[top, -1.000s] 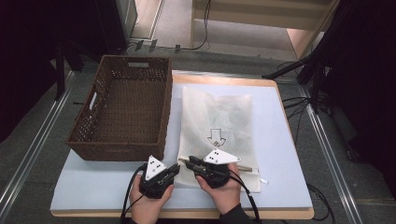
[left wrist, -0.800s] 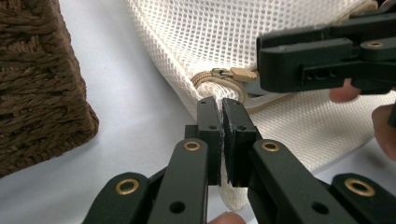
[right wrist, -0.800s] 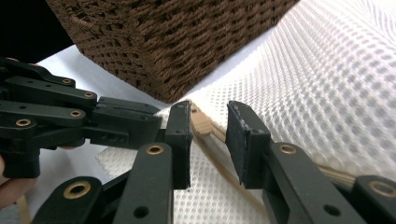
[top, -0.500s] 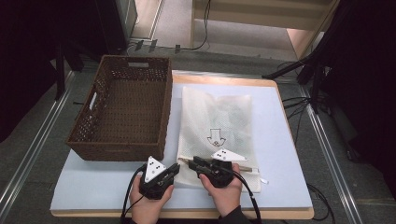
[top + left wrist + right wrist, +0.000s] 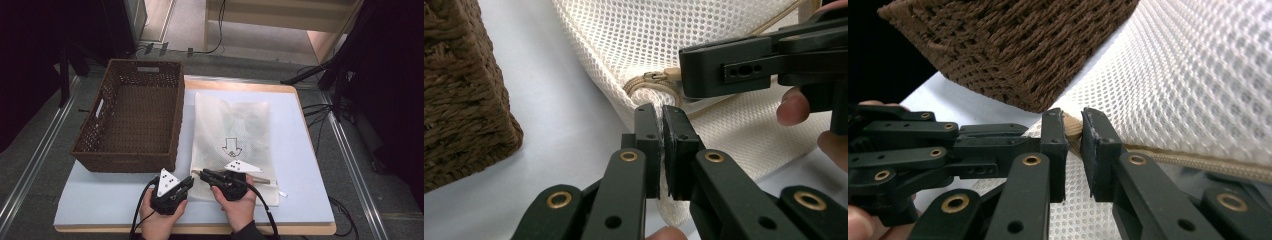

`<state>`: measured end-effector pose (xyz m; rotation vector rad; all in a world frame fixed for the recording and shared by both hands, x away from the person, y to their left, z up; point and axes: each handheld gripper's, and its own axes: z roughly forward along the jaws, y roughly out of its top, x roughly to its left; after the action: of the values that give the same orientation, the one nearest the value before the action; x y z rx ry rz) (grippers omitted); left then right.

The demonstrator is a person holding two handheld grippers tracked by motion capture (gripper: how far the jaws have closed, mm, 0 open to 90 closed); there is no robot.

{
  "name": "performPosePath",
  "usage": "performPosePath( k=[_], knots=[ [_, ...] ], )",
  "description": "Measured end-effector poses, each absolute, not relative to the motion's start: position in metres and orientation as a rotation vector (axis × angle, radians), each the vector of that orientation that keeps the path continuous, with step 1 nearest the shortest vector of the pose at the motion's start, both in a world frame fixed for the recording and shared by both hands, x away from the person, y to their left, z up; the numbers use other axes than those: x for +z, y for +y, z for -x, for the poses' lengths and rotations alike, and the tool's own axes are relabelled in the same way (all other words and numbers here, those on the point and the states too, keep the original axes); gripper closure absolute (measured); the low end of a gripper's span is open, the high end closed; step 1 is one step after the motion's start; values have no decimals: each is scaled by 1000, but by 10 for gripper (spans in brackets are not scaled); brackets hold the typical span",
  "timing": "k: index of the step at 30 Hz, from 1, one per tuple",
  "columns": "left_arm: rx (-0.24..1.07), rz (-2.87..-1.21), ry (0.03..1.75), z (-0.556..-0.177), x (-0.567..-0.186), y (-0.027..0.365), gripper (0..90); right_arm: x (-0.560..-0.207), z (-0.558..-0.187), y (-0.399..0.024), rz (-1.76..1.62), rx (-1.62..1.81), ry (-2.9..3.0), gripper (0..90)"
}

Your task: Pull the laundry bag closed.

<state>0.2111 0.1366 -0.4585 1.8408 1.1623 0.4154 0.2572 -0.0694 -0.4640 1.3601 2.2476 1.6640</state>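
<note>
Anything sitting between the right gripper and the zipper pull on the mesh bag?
Nothing visible: the right gripper already has the tan zipper pull between its jaws, which have just been closing. The left gripper pinches the mesh bag corner beside it.

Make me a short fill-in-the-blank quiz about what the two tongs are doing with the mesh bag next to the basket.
1. The left tongs are shut on a corner of the white ____ bag.
2. The right tongs have just been closing around the bag's tan zipper ____.
3. In the high view, the brown wicker basket sits to the ____ of the bag.
4. A black ____ is printed on the bag.

Missing words: mesh; pull; left; arrow
</note>
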Motion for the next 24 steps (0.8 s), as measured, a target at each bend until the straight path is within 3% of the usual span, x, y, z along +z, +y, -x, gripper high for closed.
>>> performPosePath(
  k=[5,6,8,19,21,24],
  knots=[
    [368,-1813,1180,-214,-458,141,851,-466,-257,-69,-1322,1643,2263,820],
    [345,-1790,1197,-215,-458,143,832,-466,-256,-69,-1318,1641,2262,900],
    [314,-1740,1224,-218,-457,149,744,-466,-256,-71,-1315,1629,2250,900],
    [229,-1783,1366,-227,-467,156,536,-470,-256,-71,-1327,1607,2238,900],
    [184,-1800,1364,-229,-470,154,529,-471,-257,-70,-1346,1629,2231,869],
    [142,-1803,1360,-230,-474,148,588,-473,-260,-67,-1376,1636,2226,826]
  ],
)
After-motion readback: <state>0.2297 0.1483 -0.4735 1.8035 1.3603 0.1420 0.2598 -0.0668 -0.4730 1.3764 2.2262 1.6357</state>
